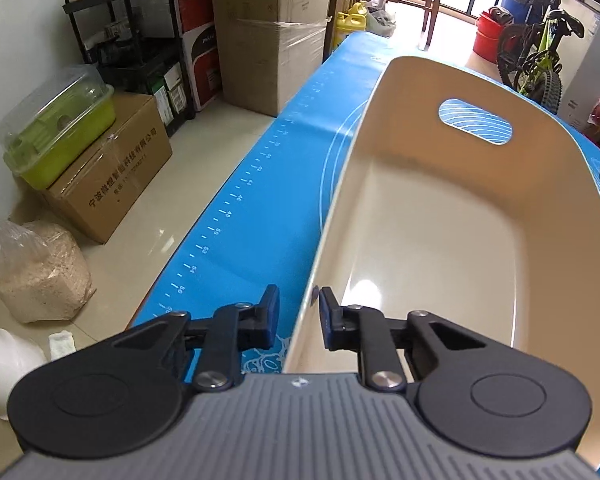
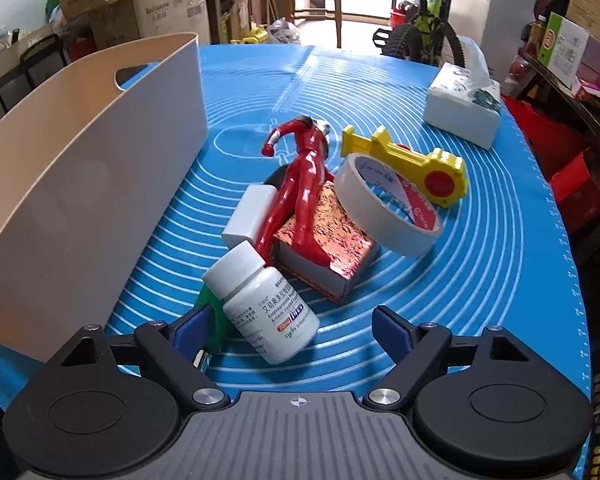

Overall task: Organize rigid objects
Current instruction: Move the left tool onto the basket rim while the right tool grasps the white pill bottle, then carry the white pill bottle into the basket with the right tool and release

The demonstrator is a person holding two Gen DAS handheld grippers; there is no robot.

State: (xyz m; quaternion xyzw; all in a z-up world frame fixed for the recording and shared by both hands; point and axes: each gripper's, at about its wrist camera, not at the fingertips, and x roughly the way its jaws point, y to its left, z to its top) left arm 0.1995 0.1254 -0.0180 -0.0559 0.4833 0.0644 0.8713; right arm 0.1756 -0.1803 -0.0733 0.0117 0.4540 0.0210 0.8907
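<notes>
The left hand-held gripper (image 1: 299, 316) straddles the near rim of the cream bin (image 1: 428, 240), one finger outside the wall and one inside, its jaws drawn narrow about that thin wall; whether the pads already press on it is hard to tell, as a sliver of gap shows on each side. Gripping there looks meant to steady the bin while things are dropped in, and the bin's inside shows nothing yet, so the sorting seems to be at its start. The bin stands on the blue mat (image 2: 480, 240) covering the tabletop, just beside a heap of loose things. The right hand-held gripper (image 2: 288, 328) stands wide over that heap, its fingers flanking a white pill bottle (image 2: 270, 300) lying on its side, the nearest and easiest pick; the pads do not appear to touch it. Behind the bottle a red toy figure (image 2: 304, 184) sprawls over a foil-topped box (image 2: 328, 248) and a small white block (image 2: 248, 216), with a roll of tape (image 2: 380, 208) leaning on a yellow toy (image 2: 420, 164). A tissue pack (image 2: 464, 112) sits well apart.
</notes>
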